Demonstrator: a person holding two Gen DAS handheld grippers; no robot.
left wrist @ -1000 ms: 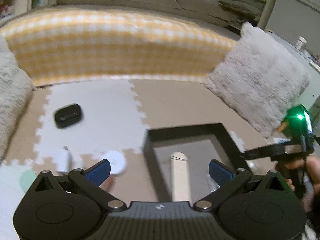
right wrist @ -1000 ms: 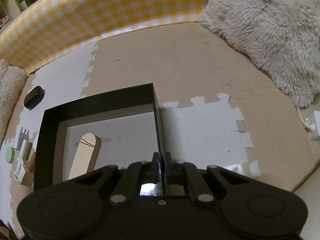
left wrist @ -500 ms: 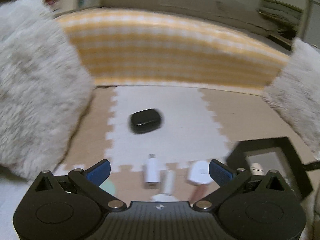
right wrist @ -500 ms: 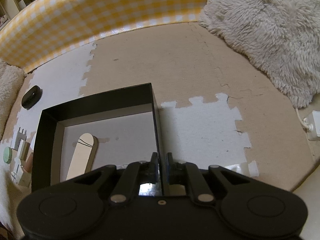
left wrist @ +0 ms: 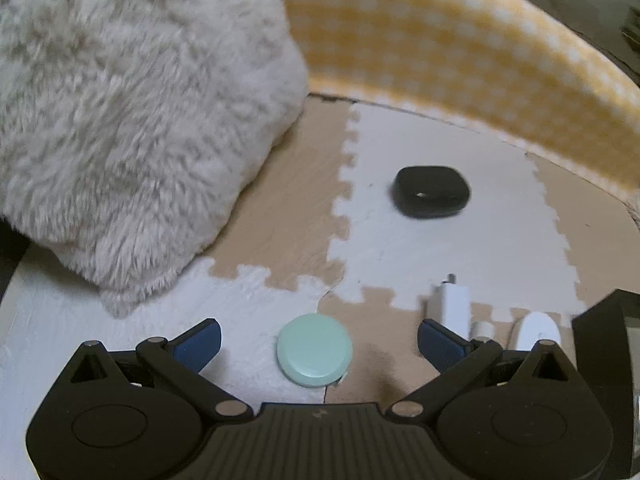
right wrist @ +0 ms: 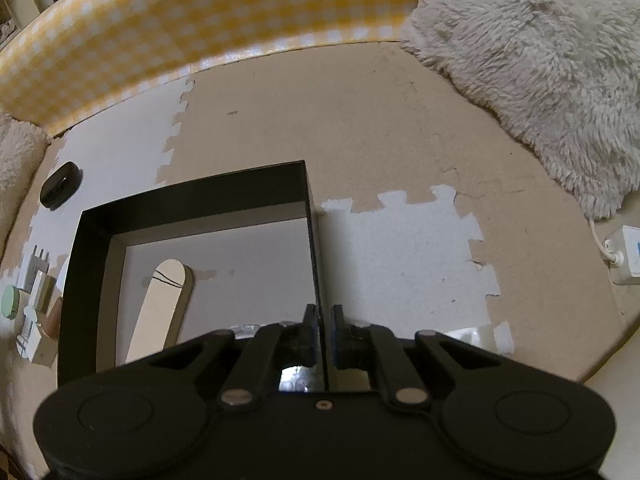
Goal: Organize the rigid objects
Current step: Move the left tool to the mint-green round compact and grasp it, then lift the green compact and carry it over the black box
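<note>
Pinching the right-hand wall of the black box (right wrist: 192, 200): right gripper (right wrist: 323, 316), jaws clamped tight on the thin wall, one pad inside the box, one outside. Lying flat on the grey floor of that box: one pale wooden piece with a rounded end (right wrist: 164, 304), nearer the left wall.

Hanging spread wide above the foam floor mat (left wrist: 280, 208), grasping nothing: left gripper (left wrist: 320, 340), blue pads well apart. Sitting on the mat between those pads, untouched: round mint-green disc (left wrist: 315, 354).

Scattered further out on the mat, left wrist view:
- black rounded case (left wrist: 431, 191), on a white tile, well apart from the rest
- white plug adapter (left wrist: 451, 305), just beside the right pad
- small white rounded item (left wrist: 538, 330), close to a corner of the black box; details blurred

Bordering the mat: fluffy cream cushion (left wrist: 132, 112) at left, yellow checked cover (left wrist: 460, 52) along the back, second fluffy cushion (right wrist: 532, 60) and white power strip (right wrist: 626, 254) at right in the right wrist view.
</note>
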